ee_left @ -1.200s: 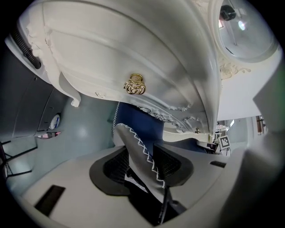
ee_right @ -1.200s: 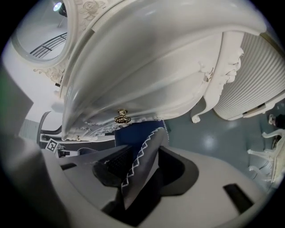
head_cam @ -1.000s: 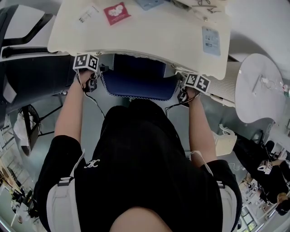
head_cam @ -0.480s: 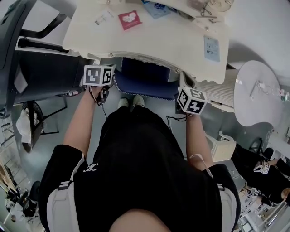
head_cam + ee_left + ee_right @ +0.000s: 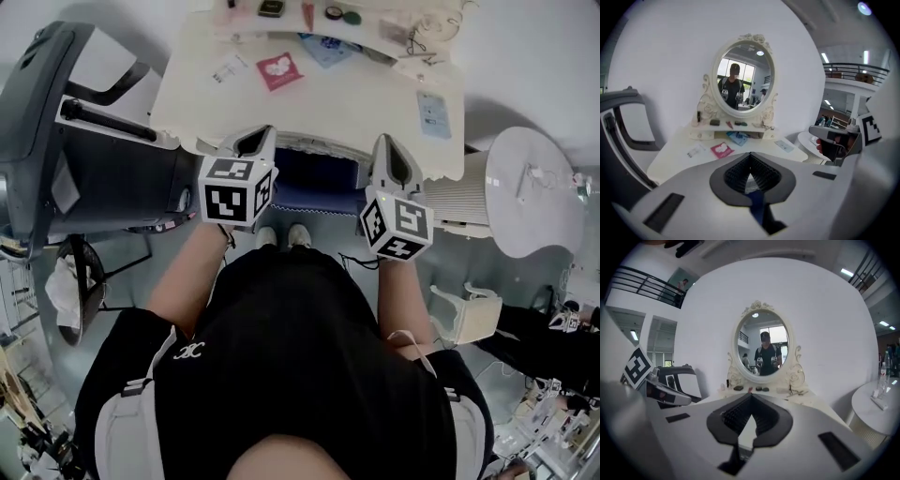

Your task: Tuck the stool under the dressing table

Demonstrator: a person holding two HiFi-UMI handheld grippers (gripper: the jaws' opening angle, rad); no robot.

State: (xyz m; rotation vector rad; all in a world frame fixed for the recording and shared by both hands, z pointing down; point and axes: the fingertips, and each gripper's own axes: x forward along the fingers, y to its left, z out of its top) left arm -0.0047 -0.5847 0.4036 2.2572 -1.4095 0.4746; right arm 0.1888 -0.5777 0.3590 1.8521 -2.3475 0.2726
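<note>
The blue padded stool (image 5: pixel 317 184) sits under the front edge of the white dressing table (image 5: pixel 375 108), with only its near part showing. My left gripper (image 5: pixel 255 141) and right gripper (image 5: pixel 387 150) are raised at tabletop height, one to each side of the stool, pointing at the table. Both are shut with nothing between the jaws. In the left gripper view the closed left gripper (image 5: pixel 750 155) faces the oval mirror (image 5: pixel 743 77). The closed right gripper (image 5: pixel 751 398) faces the same oval mirror (image 5: pixel 761 345) in the right gripper view.
A black exercise machine (image 5: pixel 84 159) stands left of the table. A round white side table (image 5: pixel 534 192) and a ribbed white bin (image 5: pixel 452 199) stand at the right, with a small white seat (image 5: pixel 464 314) nearer. A red card (image 5: pixel 279 70) and small items lie on the tabletop.
Both grippers have lifted from low beside the stool's sides up to tabletop height and turned toward the mirror. The person has straightened up.
</note>
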